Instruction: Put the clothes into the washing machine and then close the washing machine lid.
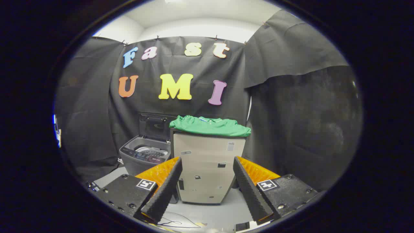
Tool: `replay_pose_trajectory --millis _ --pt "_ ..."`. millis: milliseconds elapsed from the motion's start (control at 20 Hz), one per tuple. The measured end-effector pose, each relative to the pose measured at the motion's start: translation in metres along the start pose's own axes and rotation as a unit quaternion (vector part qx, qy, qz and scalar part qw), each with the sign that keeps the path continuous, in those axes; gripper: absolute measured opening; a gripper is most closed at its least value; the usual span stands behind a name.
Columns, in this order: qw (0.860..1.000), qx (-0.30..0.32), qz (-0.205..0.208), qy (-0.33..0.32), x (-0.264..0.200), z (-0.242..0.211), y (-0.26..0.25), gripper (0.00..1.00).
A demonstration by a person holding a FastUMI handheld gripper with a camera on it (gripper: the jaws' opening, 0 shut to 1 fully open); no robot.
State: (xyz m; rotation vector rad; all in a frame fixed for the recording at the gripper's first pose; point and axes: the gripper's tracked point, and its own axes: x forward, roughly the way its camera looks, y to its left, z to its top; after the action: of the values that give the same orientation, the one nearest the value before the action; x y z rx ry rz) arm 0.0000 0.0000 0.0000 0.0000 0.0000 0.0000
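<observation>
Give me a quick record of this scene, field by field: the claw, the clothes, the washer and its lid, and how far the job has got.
claw: open, fingers apart, holding nothing
clothes: folded green shirt, beyond the fingers, on top of a beige cabinet
washing machine: beside the cabinet, drum visible
lid: raised, upright at the back
task stage: shirt not yet picked up; lid not yet closed

A folded green shirt (210,126) lies flat on top of a beige cabinet (207,168). Just beside it, the grey washing machine (145,155) stands with its lid (155,124) raised upright.
</observation>
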Motion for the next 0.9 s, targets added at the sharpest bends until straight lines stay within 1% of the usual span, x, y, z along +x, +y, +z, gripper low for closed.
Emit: replay_pose_trajectory --millis 700,900 --pt "1.0 0.012 -0.01 0.007 -0.0039 -0.0025 -0.0021 0.99" --pt "0.999 0.028 -0.016 0.008 -0.0019 0.0005 -0.0053 0.99"
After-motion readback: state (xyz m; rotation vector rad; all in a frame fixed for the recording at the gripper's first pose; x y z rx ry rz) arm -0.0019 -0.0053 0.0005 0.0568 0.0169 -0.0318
